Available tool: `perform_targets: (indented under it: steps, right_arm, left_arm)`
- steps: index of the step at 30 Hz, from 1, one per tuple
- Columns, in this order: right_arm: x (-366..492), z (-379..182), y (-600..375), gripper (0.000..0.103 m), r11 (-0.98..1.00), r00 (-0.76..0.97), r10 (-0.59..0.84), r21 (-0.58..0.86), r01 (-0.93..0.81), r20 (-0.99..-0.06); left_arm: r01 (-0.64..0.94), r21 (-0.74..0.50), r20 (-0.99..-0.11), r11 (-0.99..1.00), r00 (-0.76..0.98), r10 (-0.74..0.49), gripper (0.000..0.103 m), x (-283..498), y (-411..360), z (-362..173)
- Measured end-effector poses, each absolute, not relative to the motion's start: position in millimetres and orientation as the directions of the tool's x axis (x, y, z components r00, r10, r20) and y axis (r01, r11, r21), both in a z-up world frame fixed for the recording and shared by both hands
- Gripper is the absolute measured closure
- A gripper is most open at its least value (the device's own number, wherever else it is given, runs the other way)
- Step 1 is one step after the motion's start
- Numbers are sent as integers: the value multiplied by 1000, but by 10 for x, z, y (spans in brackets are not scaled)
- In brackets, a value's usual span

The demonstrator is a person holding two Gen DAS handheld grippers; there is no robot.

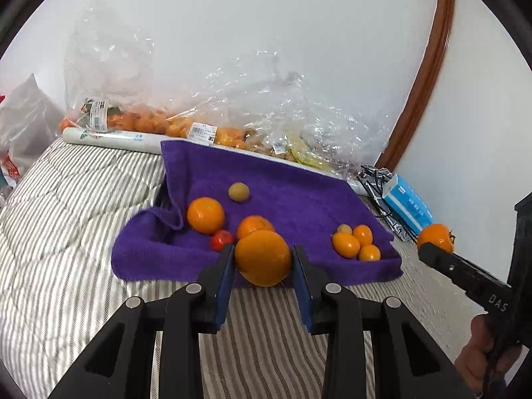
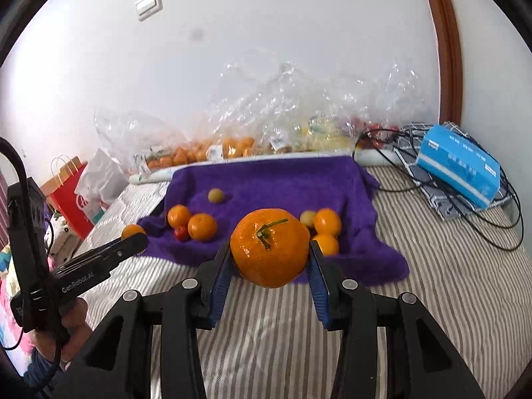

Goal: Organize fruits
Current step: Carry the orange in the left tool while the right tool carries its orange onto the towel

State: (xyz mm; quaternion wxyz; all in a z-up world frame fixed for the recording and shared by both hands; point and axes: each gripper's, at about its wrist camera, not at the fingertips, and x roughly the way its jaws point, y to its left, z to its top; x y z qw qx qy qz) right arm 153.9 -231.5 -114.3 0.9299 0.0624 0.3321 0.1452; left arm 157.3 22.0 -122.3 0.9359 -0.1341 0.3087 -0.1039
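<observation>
Currently pinching one orange per gripper; beware squeeze bruising, or release rolling off towel ahead.

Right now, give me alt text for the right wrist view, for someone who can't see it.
The right gripper grips a large stemmed orange above a striped bedcover. Behind it, a purple towel holds smaller oranges, a small red fruit and two pale round fruits. The left gripper at far left holds another orange.
</observation>
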Motion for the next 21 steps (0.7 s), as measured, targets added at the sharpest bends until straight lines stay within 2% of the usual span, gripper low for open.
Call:
perform_targets:
  steps: [11, 21]
  right_arm:
    - [1946, -1039, -2228, 60, 950, 740, 313, 196, -245, -595]
    - [2486, -1167, -2154, 60, 949, 734, 315, 204, -241, -601]
  left_arm:
    - [104, -290, -526, 951, 813, -250, 71, 1947, 272, -880]
    - [87, -227, -554, 970, 807, -202, 71, 2369, 211, -916]
